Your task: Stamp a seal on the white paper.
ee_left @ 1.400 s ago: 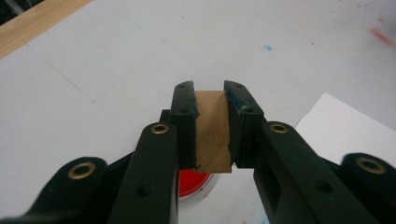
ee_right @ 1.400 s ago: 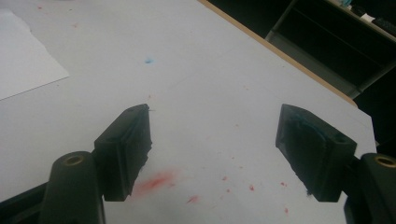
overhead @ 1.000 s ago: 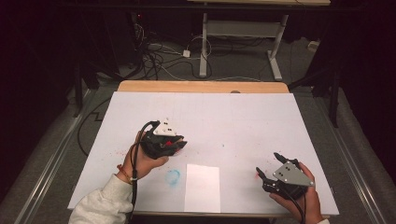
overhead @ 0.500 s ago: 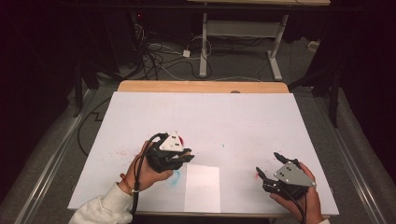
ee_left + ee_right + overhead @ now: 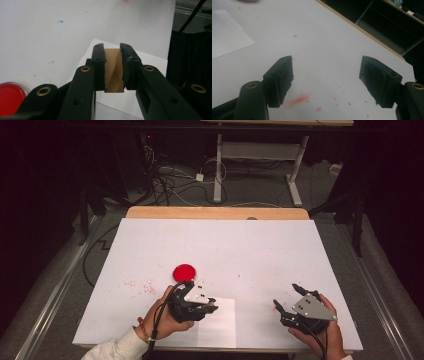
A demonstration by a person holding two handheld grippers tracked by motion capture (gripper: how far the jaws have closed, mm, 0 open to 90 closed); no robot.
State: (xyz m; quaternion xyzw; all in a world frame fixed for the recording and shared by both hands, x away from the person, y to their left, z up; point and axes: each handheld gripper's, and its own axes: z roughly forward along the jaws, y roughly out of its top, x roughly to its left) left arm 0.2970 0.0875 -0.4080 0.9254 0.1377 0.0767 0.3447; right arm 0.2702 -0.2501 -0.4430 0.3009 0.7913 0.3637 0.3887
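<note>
My left gripper point(image 5: 210, 306) sits near the table's front edge, over the left edge of a white paper sheet point(image 5: 220, 327). In the left gripper view its jaws point(image 5: 112, 48) are shut on a small upright wooden block point(image 5: 113, 72), with the sheet point(image 5: 152, 61) beneath. A round red dish point(image 5: 184, 272) lies just behind that hand, and also shows as the red dish point(image 5: 10, 98) at lower left. My right gripper point(image 5: 285, 294) rests at the front right, open, with nothing between its jaws point(image 5: 327, 67).
The white table cover point(image 5: 250, 245) carries red specks point(image 5: 137, 285) at the left, a red smear point(image 5: 298, 100) under the right gripper and a blue dot point(image 5: 295, 35). A wooden table edge point(image 5: 215, 213) runs along the back; cables lie on the floor beyond.
The left hand has moved right and toward the front edge with the block, ending over the sheet's left edge and uncovering the red dish. The right hand has stayed put.
</note>
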